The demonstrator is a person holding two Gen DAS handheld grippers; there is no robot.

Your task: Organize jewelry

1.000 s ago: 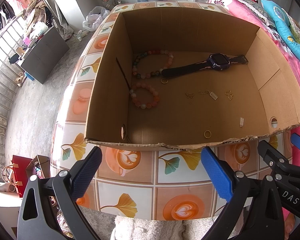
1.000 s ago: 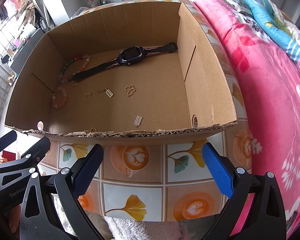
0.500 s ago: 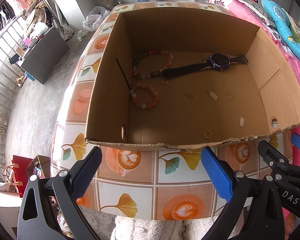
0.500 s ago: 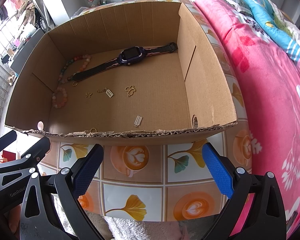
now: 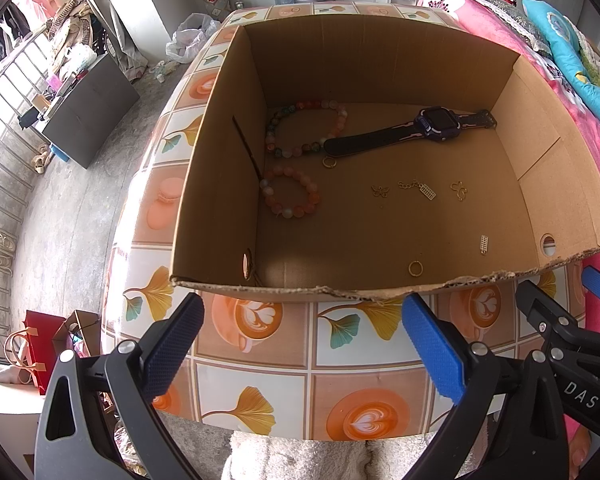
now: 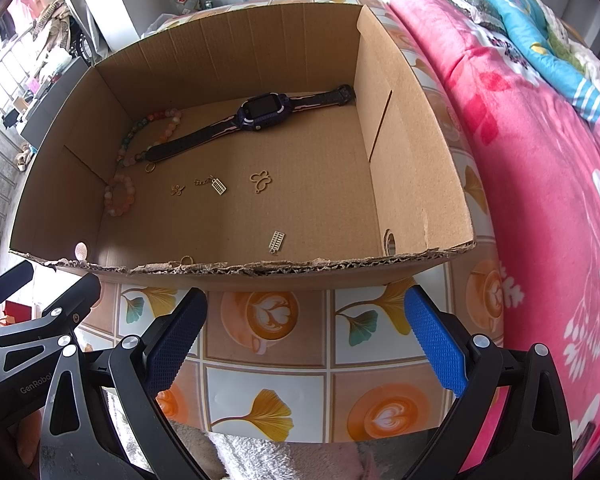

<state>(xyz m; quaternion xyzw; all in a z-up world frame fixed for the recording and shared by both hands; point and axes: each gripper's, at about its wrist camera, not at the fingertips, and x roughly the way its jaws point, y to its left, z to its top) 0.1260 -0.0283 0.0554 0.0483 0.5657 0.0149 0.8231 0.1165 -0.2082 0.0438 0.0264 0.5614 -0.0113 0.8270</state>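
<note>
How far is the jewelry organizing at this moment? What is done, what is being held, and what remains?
Nothing looks sorted yet. The watch, two bead bracelets, gold rings and small charms lie scattered on the cardboard box floor. Nothing is in hand: the left gripper and right gripper are both open and empty, outside the box's near wall. All picking and arranging remains.

You've got one open brown cardboard box (image 5: 380,60); inside it are two round beaded bracelets (image 5: 290,197), one purple smartwatch (image 5: 436,124), two gold rings (image 5: 415,268), two gold butterfly charms (image 5: 459,191) and two small abacus charms (image 5: 483,243).
</note>
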